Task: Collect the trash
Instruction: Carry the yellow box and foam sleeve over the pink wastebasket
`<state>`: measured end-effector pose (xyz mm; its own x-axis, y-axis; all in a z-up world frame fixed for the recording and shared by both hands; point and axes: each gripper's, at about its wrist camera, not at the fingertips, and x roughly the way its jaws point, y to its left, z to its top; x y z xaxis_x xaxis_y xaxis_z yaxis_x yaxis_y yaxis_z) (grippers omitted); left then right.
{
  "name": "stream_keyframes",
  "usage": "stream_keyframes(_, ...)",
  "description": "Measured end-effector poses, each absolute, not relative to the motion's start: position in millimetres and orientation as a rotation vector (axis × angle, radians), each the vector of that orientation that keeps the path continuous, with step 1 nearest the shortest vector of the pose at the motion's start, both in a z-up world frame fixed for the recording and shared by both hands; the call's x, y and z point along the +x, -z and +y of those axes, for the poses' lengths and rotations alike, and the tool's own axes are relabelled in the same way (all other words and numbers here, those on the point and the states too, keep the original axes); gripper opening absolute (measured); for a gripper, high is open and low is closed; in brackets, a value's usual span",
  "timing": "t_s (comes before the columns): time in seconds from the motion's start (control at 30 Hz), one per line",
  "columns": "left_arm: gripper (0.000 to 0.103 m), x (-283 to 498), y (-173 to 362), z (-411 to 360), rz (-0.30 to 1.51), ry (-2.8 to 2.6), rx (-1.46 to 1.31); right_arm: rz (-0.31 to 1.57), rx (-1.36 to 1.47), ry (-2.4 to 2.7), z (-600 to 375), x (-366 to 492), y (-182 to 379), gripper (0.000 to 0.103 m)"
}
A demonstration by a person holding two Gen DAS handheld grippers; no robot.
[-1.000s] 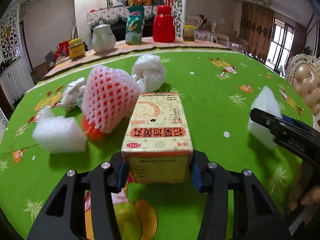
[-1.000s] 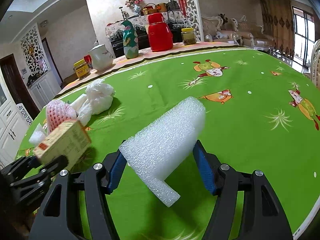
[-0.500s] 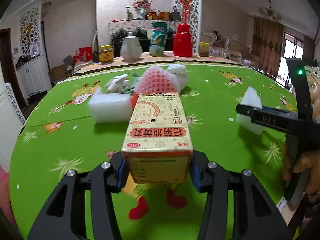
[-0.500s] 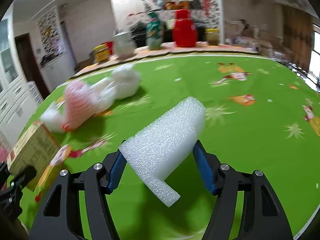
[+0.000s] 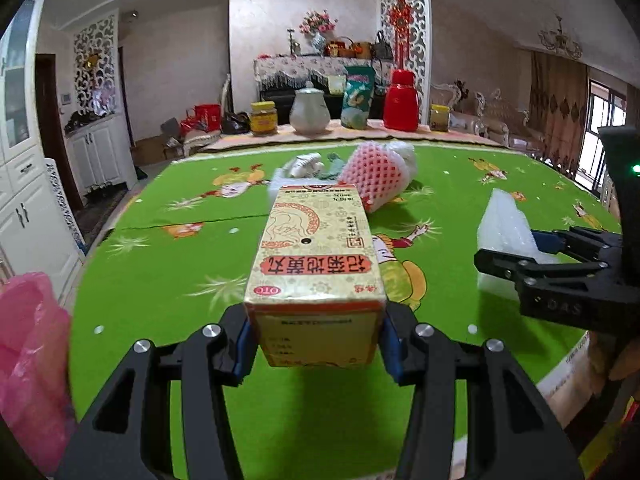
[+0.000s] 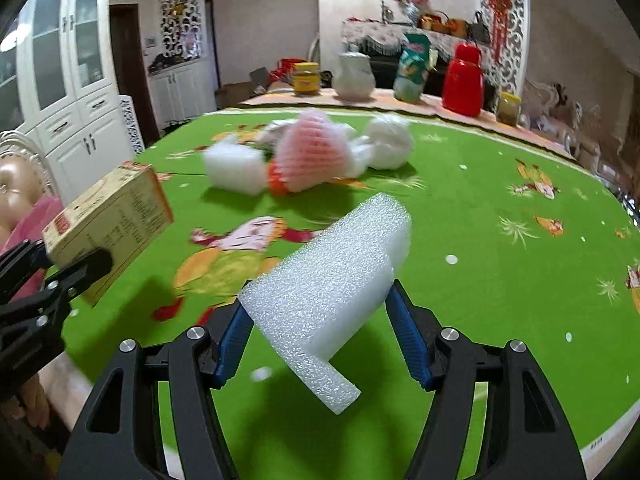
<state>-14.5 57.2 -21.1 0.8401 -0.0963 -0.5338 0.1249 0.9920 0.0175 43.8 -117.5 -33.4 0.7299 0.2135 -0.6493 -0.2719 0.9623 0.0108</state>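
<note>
My left tongs clamp the medicine box at twelve o'clock, my right tongs pinch the foam piece skewed, so it could twist free before reaching the pink bag at nine o'clock.

Worktop cloth — bright green, cartoon figures; box — yellow, red lettering; foam block white; net sleeve pink-white mesh; bag pink.

"OTC" in a red oval on the yellow medicine box, red Chinese characters beside it
</note>
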Motion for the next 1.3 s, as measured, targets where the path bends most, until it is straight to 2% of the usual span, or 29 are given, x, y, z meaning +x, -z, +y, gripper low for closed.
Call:
stream_keyframes(0.43, 0.049, -75.2, 17.3, 93.9, 0.485, 0.067, 0.034, 0.621, -0.081, -0.384, -74.9, -17.5, 20.7, 0.063)
stream_keyframes(0.83, 0.049, -111.3, -2.2, 134.4, 0.42, 0.007, 0.007, 0.58, -0.101, -0.469, -26.4, -33.0, 7.2, 0.063)
stream_keyframes(1.3, 0.049, -175.2, -16.7, 242.5, 0.364, -0.195, -0.045, 0.52, -0.15, -0.705, 87.5, -45.8, -4.5, 0.063)
